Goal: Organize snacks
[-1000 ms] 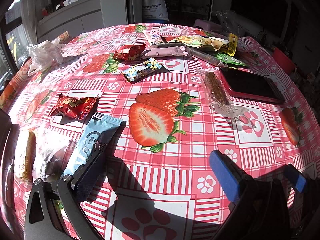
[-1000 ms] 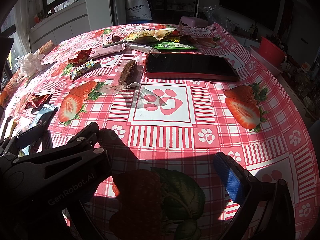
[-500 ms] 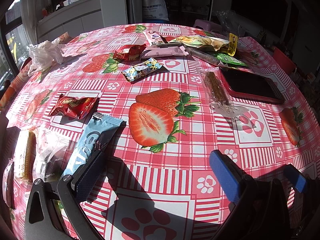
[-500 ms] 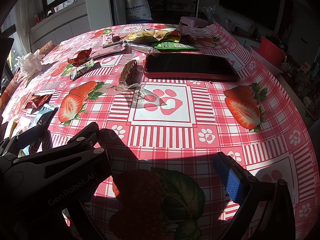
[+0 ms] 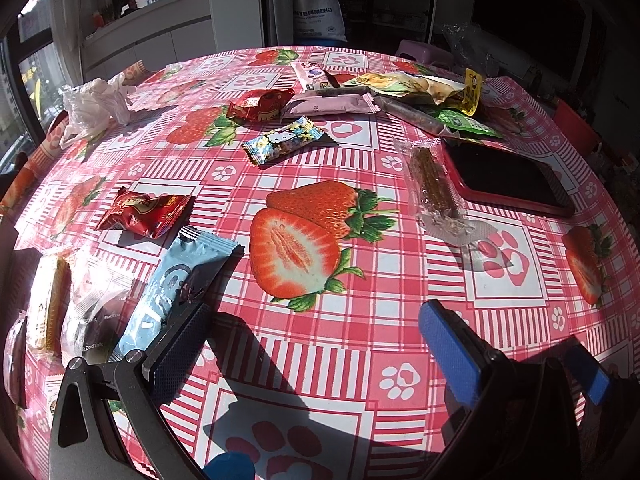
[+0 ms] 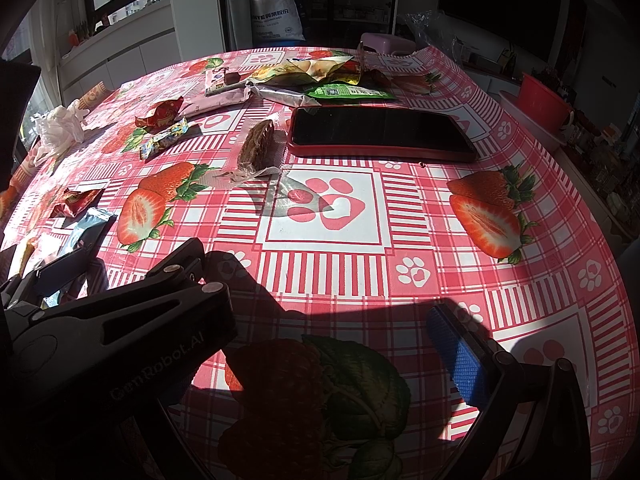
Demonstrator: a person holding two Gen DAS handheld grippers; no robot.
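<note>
Snacks lie scattered on the strawberry tablecloth [image 5: 320, 332]. A light blue packet [image 5: 180, 284] lies just ahead of my left gripper's left finger. A red packet [image 5: 146, 210] and a clear wrapped cake [image 5: 48, 304] lie beside it. A brown bar in clear wrap [image 5: 434, 184] [image 6: 258, 144] lies next to the phone. A Hello Kitty candy [image 5: 286, 140], another red packet [image 5: 260, 106], a pink bar [image 5: 328, 104] and green bags [image 6: 344, 90] lie at the far side. My left gripper [image 5: 316, 344] is open and empty. My right gripper [image 6: 332, 340] is open and empty, low over the table.
A phone in a red case [image 6: 380, 134] [image 5: 504, 176] lies right of centre. A crumpled white plastic bag [image 5: 94, 106] sits at the far left. A red basin [image 6: 544, 96] stands beyond the table's right edge. The left gripper's body [image 6: 120, 320] fills the right wrist view's lower left.
</note>
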